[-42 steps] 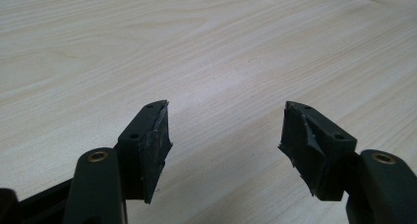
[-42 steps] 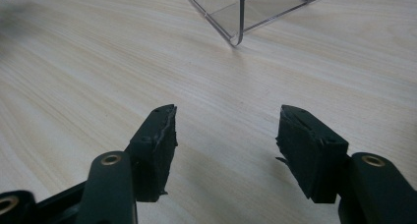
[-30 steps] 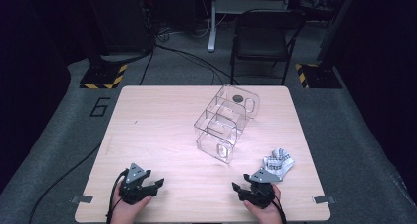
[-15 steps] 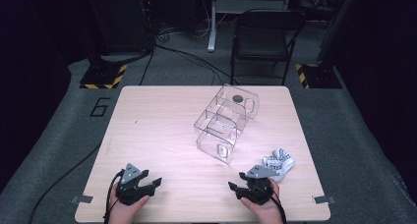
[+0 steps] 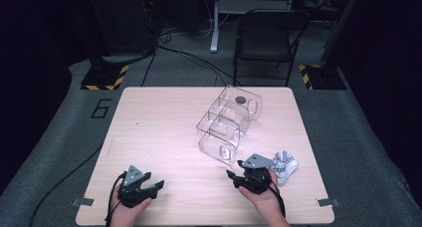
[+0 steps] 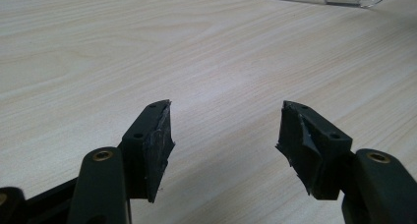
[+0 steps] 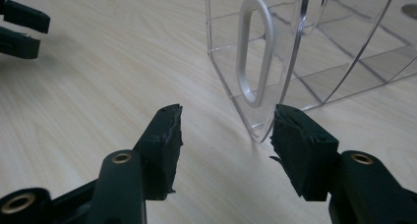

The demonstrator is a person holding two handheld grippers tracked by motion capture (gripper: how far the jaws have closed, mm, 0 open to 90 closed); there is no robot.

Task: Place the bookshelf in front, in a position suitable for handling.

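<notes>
Grippers sit low in the high view, both on your side of the counter (image 5: 159,117). Your right gripper (image 5: 235,178) is at lower centre-right, jaws apart with nothing between them, though they have just been closing a little. The clear plastic organizer (image 5: 226,125) lies just above it toward the frame's centre, running diagonally to the upper right; in the right gripper view its near end wall with the oval handle slot (image 7: 253,52) stands just beyond the right-hand jaw, apart from the pads. A grey-and-white crumpled cloth (image 5: 284,165) rests just right of that gripper. Your left gripper (image 5: 157,185) rests at lower left, jaws wide apart over bare wood, well away from the organizer.
</notes>
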